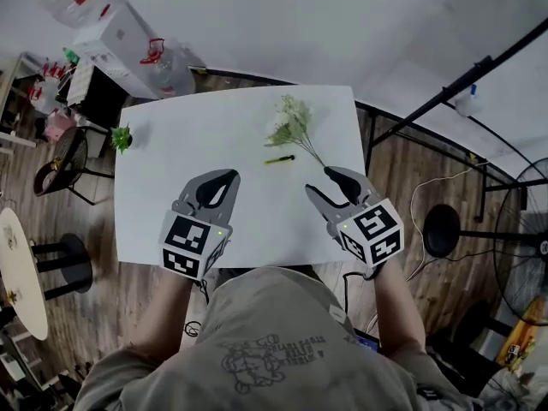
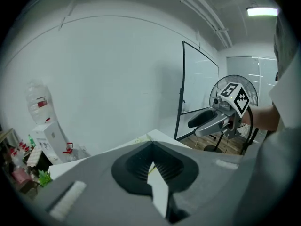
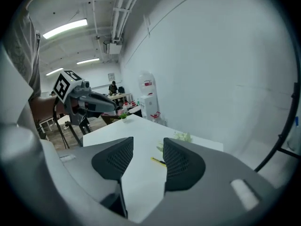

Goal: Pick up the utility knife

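Observation:
The utility knife, slim and yellow with a dark tip, lies flat on the white table near its middle. In the right gripper view the utility knife shows in the gap between the pads, some way ahead. My right gripper hovers open and empty, near and right of the knife. My left gripper is shut on nothing, near and left of the knife; its jaws meet at the tips in the left gripper view.
A bunch of white flowers lies just beyond the knife, its stems reaching toward my right gripper. A small green plant stands at the table's far left corner. Chairs and a water dispenser stand left; a fan right.

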